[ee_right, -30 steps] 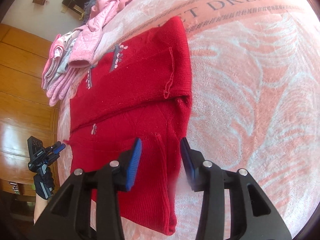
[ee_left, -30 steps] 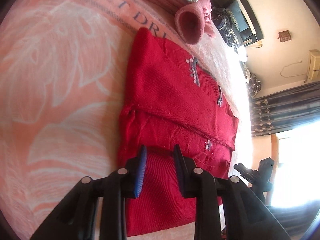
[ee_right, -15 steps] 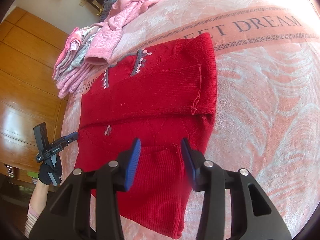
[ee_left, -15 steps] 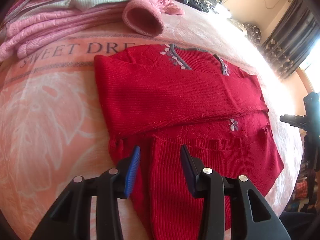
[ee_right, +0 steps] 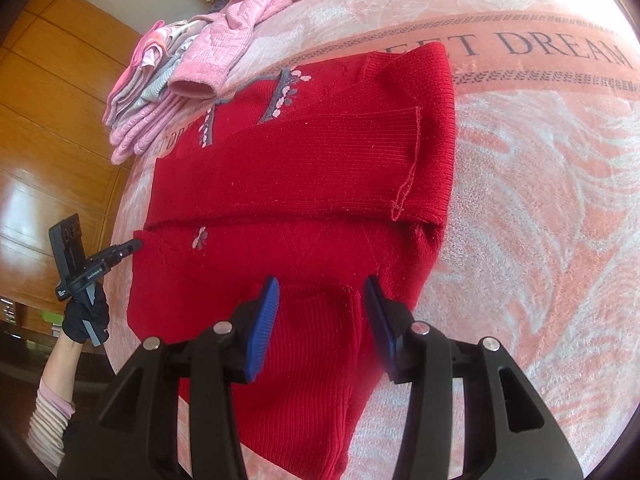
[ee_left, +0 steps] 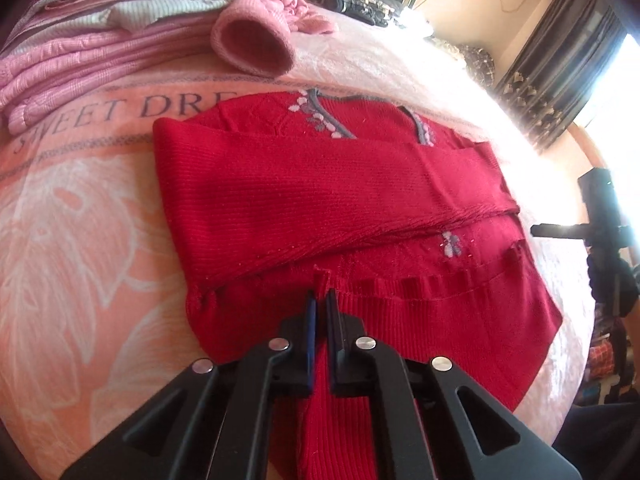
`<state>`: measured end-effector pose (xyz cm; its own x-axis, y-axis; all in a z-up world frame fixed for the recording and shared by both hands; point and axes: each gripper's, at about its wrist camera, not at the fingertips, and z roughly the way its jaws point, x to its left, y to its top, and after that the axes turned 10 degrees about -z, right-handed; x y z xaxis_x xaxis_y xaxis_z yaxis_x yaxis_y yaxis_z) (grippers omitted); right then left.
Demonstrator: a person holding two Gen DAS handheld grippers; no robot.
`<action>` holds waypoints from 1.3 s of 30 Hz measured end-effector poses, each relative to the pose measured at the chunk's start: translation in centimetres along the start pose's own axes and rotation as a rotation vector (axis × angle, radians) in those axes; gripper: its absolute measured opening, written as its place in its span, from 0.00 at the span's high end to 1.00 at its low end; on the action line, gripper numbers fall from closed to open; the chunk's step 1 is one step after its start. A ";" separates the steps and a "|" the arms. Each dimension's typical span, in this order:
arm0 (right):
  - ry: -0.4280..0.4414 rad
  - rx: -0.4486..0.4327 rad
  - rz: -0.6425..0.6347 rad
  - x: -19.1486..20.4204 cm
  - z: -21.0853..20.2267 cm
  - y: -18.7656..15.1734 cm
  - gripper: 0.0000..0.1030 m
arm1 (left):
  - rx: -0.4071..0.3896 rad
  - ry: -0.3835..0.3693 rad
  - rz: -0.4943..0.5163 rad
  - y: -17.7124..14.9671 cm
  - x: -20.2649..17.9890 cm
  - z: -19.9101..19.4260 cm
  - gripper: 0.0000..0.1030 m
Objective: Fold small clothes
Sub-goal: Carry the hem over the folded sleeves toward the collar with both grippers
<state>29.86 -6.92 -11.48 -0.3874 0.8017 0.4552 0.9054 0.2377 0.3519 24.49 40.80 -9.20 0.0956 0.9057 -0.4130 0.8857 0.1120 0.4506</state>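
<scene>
A red knitted sweater (ee_left: pixel 320 200) lies flat on a bed covered by a pink blanket (ee_left: pixel 80 240) lettered "SWEET DREAM", both sleeves folded across the chest. The left tongs (ee_left: pixel 320 304) are pinched shut on a raised pleat of the sweater's ribbed hem at six o'clock in the left wrist view. The right tongs (ee_right: pixel 320 300) stand wide apart, blue pads straddling the hem's corner near six o'clock, gripping nothing. A pile of pink clothes (ee_right: pixel 168 80) sits at eleven o'clock beyond the sweater's collar, one pink cuff (ee_left: pixel 252 46) gaping toward it. At nine o'clock in the right wrist view, a gloved hand (ee_right: pixel 84 316) holds the left tool's handle.
</scene>
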 end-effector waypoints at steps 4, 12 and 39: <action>-0.004 0.022 -0.021 0.0 0.7 0.1 0.56 | -0.024 -0.047 -0.037 0.2 0.5 -0.8 0.96; -0.077 0.135 -0.120 1.3 3.4 -0.8 0.56 | 0.033 0.018 -0.036 -0.5 0.6 1.8 0.96; 0.025 -0.204 -0.139 3.4 -7.6 0.9 0.95 | -0.318 -0.065 -0.082 1.9 -2.1 -6.9 0.97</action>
<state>28.03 -8.17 -3.38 -0.5124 0.7548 0.4096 0.7901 0.2274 0.5692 22.83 41.94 -1.97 0.0673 0.8617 -0.5029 0.7066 0.3147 0.6338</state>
